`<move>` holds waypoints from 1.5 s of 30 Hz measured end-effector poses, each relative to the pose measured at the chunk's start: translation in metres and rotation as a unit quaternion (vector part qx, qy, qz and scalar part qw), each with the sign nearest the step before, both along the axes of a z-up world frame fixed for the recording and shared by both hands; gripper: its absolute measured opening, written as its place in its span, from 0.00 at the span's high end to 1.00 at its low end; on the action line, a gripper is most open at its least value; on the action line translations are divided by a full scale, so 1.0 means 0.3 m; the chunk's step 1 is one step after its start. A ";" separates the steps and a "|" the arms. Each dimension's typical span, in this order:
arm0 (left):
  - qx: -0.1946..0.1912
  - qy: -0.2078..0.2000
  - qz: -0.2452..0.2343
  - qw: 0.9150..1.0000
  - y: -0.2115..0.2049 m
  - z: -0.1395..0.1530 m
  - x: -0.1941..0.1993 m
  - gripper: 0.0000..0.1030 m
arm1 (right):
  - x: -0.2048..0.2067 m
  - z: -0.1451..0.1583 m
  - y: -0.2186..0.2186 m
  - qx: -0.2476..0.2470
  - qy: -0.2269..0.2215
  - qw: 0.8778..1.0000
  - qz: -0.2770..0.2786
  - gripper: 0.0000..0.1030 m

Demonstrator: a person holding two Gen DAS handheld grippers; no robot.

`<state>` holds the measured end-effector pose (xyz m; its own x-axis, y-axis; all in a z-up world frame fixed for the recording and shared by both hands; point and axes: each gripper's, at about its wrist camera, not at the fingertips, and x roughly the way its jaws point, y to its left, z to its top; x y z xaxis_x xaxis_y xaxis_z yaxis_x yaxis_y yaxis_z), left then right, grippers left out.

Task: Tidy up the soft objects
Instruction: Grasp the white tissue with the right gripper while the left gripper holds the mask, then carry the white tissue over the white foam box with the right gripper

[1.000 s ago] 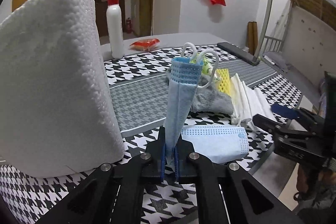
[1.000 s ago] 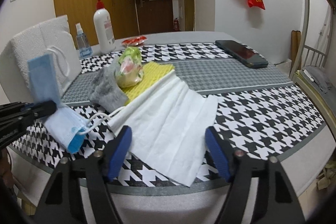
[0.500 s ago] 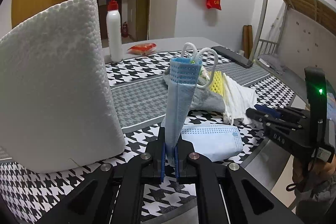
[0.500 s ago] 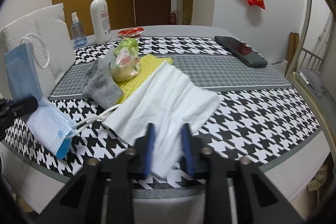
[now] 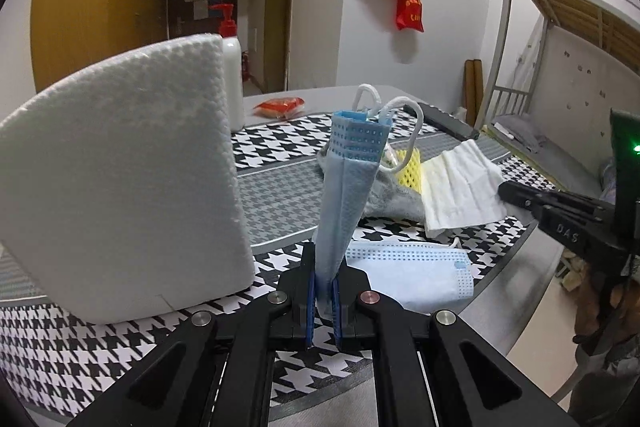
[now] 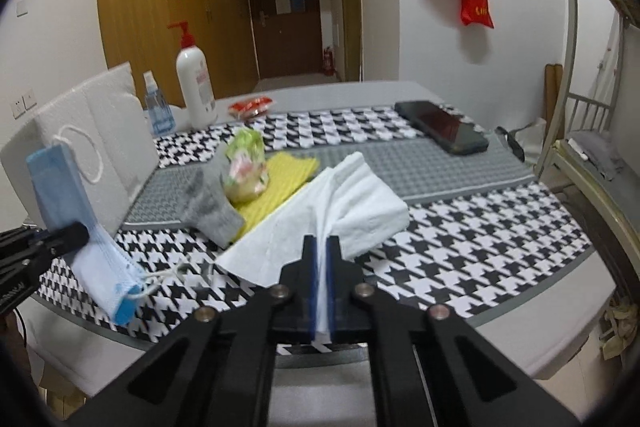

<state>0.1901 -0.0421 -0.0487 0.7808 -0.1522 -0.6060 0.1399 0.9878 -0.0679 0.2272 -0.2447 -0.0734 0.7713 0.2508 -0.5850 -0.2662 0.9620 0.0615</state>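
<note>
Left fingers clamped on upright blue mask — right fingers pinching white towel edge.

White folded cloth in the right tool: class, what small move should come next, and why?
Probably lift it a little: the right tool is shut on the white folded cloth, whose far part rests on the yellow waffle-textured cloth.

the left gripper is clamped tight on a folded blue mask standing upright above the table. the right gripper pinches the near edge of a white cloth, just over that table's front edge.
</note>
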 end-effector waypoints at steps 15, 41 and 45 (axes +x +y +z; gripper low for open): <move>0.003 -0.032 0.011 0.999 0.037 0.058 -0.096 0.93 | -0.137 0.132 -0.015 0.012 -0.049 0.999 -0.008 0.94; 0.010 -0.107 0.053 0.993 0.162 0.182 -0.307 0.93 | -0.342 0.258 0.071 0.025 -0.099 0.994 0.028 0.94; 0.013 -0.113 0.063 0.992 0.189 0.190 -0.338 0.93 | -0.366 0.270 0.109 0.025 -0.106 0.993 0.041 0.94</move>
<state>0.0888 0.0145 0.0084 0.9087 -0.0315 -0.4162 0.0241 0.9994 -0.0232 0.1174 -0.2121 0.0077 0.8512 0.3431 -0.3972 -0.3560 0.9335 0.0436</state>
